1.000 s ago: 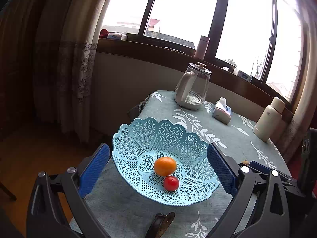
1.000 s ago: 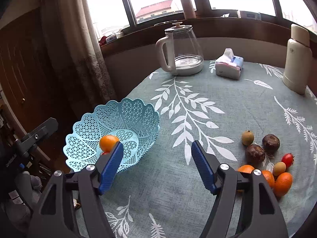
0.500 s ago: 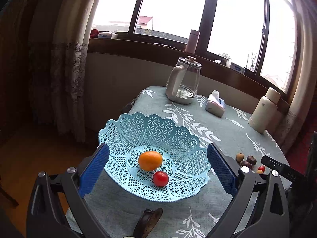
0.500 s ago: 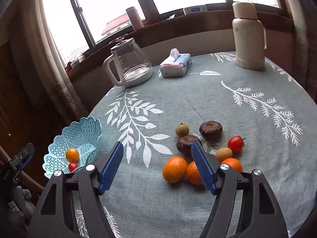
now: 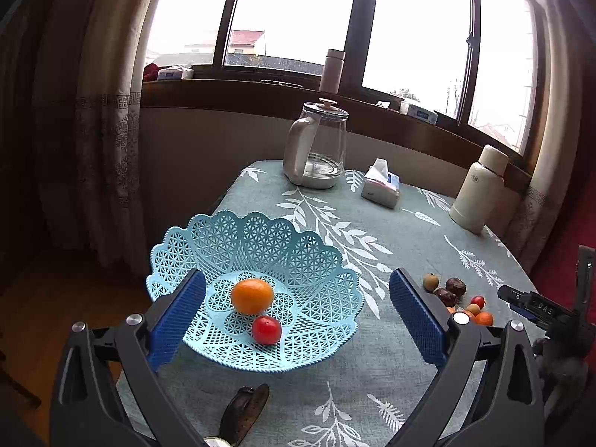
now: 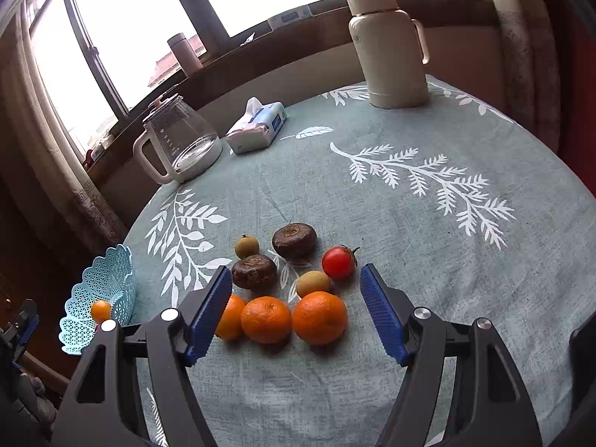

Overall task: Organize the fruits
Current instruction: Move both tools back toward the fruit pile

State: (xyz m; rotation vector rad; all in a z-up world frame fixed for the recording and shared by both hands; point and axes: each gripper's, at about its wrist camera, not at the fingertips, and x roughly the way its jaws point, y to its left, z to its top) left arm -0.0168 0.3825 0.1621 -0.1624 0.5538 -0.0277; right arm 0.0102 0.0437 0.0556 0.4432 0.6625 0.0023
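- We hold our right gripper, spread and empty, over the fruit cluster near the table's front edge.
- Our left gripper, also spread, frames the basket at the left edge, holding an orange and tomato.
- Kettle, tissue pack and thermos stand well behind.
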